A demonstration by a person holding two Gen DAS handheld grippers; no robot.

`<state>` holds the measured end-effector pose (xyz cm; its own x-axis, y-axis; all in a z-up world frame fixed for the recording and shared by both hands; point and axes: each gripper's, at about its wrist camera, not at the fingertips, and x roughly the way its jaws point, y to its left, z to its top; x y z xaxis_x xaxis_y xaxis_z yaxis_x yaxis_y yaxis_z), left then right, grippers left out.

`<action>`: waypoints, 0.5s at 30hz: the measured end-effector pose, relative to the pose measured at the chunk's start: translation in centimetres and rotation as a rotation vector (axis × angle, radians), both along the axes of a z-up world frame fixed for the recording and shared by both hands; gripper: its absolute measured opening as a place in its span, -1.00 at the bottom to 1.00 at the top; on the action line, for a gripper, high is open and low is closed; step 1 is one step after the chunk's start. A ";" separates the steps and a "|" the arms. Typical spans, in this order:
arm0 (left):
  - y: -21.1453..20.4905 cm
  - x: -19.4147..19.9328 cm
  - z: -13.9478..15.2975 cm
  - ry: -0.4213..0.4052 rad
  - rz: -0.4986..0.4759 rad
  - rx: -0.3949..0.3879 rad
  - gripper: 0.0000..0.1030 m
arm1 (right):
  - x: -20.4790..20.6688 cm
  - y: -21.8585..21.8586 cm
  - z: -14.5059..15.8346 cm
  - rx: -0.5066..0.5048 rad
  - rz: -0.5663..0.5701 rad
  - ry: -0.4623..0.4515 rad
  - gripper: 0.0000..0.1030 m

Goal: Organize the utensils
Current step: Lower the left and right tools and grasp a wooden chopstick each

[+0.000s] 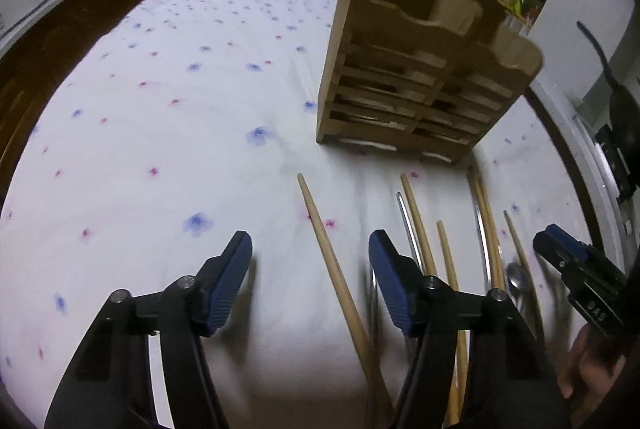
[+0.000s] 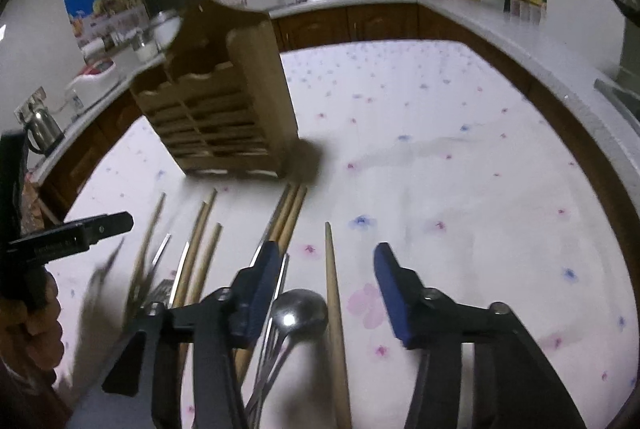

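Task is barely getting started, by my read. Wooden slatted utensil caddy point(image 1: 416, 77) is standing on the white flower-print cloth on the counter point(image 1: 168, 117); one pale flat item is showing in a top compartment, can't identify it. Everything else is lying loose on the cloth in front of the caddy, near it but not touching.

Left gripper point(image 1: 310, 281) is hanging released, jaws wide, nothing between the pads; it's straddling a long tan wooden chopstick point(image 1: 332, 269) lying on the cloth below. Right gripper point(image 2: 326, 289) is likewise spread and holding nothing, hovering over a shiny round-bowled steel spoon point(image 2: 300, 311) and another wooden stick point(image 2: 334, 309) just beside it.

Count, right wrist view: roughly seven wooden chopsticks, one spoon bowl clearly visible, and about three or four more metal handles; a dark-ended one looks like a fork, but blur is making this uncertain. Some handles are disappearing under the gripper, so totals could be higher.

Remaining, as I'm judging it: essentially every loose piece is waiting to be sorted into the caddy.
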<state>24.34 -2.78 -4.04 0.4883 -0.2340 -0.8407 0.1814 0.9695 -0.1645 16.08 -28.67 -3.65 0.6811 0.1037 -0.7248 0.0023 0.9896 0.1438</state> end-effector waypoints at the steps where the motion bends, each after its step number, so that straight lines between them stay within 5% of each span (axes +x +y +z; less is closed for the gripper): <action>1: -0.1 0.4 -0.2 0.009 -0.002 0.004 0.12 | 0.5 0.0 -0.4 -0.003 0.003 0.017 -0.17; 5: -0.5 1.9 -1.5 0.057 -0.018 0.011 -0.07 | 2.2 -0.1 -1.8 -0.024 0.010 0.072 -0.40; 10: -2.0 2.1 -1.8 0.017 -0.037 0.079 -0.15 | 3.5 0.8 -2.8 -0.102 0.030 0.105 -0.54; 12: -2.7 1.8 -1.8 -0.001 -0.063 0.108 -0.48 | 3.8 1.3 -2.8 -0.142 0.042 0.103 -0.56; 15: -3.3 1.6 -1.8 -0.013 -0.090 0.123 -0.82 | 3.8 1.4 -2.8 -0.146 0.060 0.100 -0.88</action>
<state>25.94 -6.06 -5.84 0.4809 -0.1734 -0.8594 0.2701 0.9619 -0.0430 19.92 -27.32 -6.44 0.6009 0.0301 -0.7987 -0.0499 0.9988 0.0001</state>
